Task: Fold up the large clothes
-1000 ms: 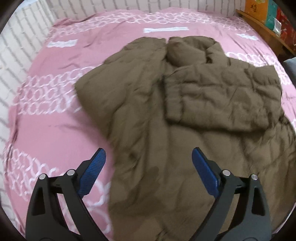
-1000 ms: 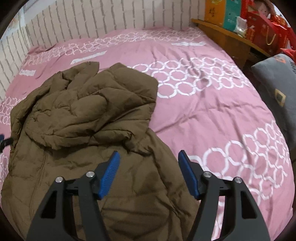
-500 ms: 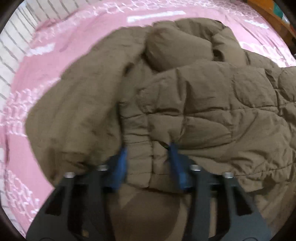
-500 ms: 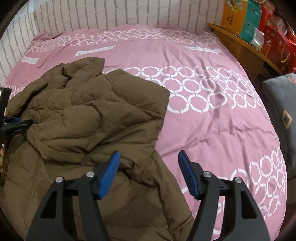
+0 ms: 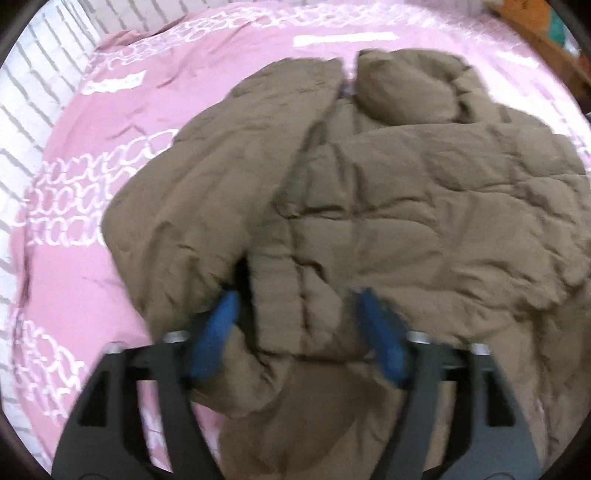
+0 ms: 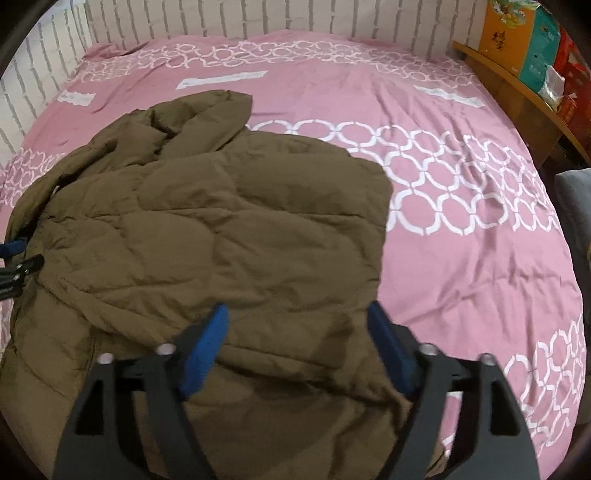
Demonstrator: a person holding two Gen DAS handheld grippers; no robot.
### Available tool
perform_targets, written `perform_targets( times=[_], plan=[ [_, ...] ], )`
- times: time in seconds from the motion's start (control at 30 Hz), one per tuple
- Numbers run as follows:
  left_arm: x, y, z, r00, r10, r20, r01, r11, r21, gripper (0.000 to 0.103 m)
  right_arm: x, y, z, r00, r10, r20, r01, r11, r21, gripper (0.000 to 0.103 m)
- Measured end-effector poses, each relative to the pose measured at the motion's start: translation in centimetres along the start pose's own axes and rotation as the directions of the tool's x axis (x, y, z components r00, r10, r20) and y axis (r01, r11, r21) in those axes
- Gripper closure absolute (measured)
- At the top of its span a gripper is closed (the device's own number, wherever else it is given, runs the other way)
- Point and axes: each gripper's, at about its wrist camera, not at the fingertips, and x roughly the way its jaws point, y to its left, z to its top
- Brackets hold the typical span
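An olive-brown puffer jacket (image 5: 406, 206) lies on the pink bed, one sleeve folded across its chest. In the left wrist view the sleeve's cuff end (image 5: 303, 306) sits between the blue pads of my left gripper (image 5: 299, 325). The jaws stand apart around the cuff and the fingers are motion-blurred. The right wrist view shows the same jacket (image 6: 221, 229) from the other side. My right gripper (image 6: 295, 336) hangs open just above the jacket's near folds, holding nothing. The left gripper's tip (image 6: 14, 254) peeks in at that view's left edge, against the jacket.
The pink sheet with white rings (image 6: 461, 192) spreads wide to the jacket's right. A white brick wall (image 6: 258, 18) runs along the far side. A wooden shelf with coloured boxes (image 6: 524, 48) stands at the right, and a grey cushion (image 6: 576, 199) lies beside the bed.
My left gripper closed in on the sleeve cuff, narrowed around it, and its jaws now stand wider again. The right gripper has moved forward over the jacket, still open.
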Motion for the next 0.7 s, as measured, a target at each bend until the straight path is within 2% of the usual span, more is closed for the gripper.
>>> perform_targets(
  times=[0.07,0.13,0.2,0.23,0.37,0.4,0.47,0.6,0.63,0.7],
  plan=[
    [-1.8,-0.6,-0.5,0.998,0.003,0.065,-0.005,1.0,0.019,0.007,-0.3,0.4,0.0,1.0,0.007,0.004,-0.007,1.0,-0.007,0.015],
    [-3.6,-1.0,-0.5,0.993,0.025,0.117,-0.03,0.999,0.039,0.003,-0.6,0.4,0.1,1.0,0.006,0.017,-0.006,1.0,0.004,0.011],
    [-5.1,-1.0,0.0,0.986,0.029,0.161,-0.036,0.999,0.039,0.003,-0.9,0.5,0.5,0.999,0.016,0.035,-0.017,1.0,0.025,0.009],
    [-5.1,-1.1,0.6,0.987,0.013,0.16,-0.018,0.999,0.034,0.003,-0.9,0.6,0.7,0.999,0.018,0.038,-0.019,0.999,0.03,0.009],
    [-4.3,-2.1,1.4,0.987,-0.133,0.094,0.132,0.991,0.011,0.003,-0.8,1.7,1.4,0.999,-0.003,0.053,0.002,1.0,0.013,0.009],
    [-3.8,-2.5,1.3,0.991,-0.113,0.07,0.113,0.994,0.004,0.003,-0.8,1.8,1.5,0.998,-0.005,0.056,0.005,1.0,0.007,0.008],
    [-3.2,-3.4,1.8,0.994,-0.085,0.075,0.084,0.996,0.011,0.003,-0.6,2.4,1.7,0.998,-0.019,0.063,0.02,1.0,-0.013,0.008],
    [-4.0,-3.6,3.0,0.985,-0.003,0.17,0.005,1.0,-0.009,0.003,0.1,2.8,2.1,0.997,-0.016,0.076,0.016,1.0,-0.005,0.008],
    [-3.5,-3.7,3.9,0.983,-0.011,0.182,0.017,0.999,-0.03,0.003,0.4,2.8,2.2,0.996,-0.011,0.083,0.01,1.0,0.001,0.008],
    [-2.3,-3.7,4.5,0.987,-0.075,0.143,0.086,0.993,-0.077,0.003,1.3,2.9,2.5,0.997,-0.017,0.078,0.016,1.0,0.006,0.007]
  ],
)
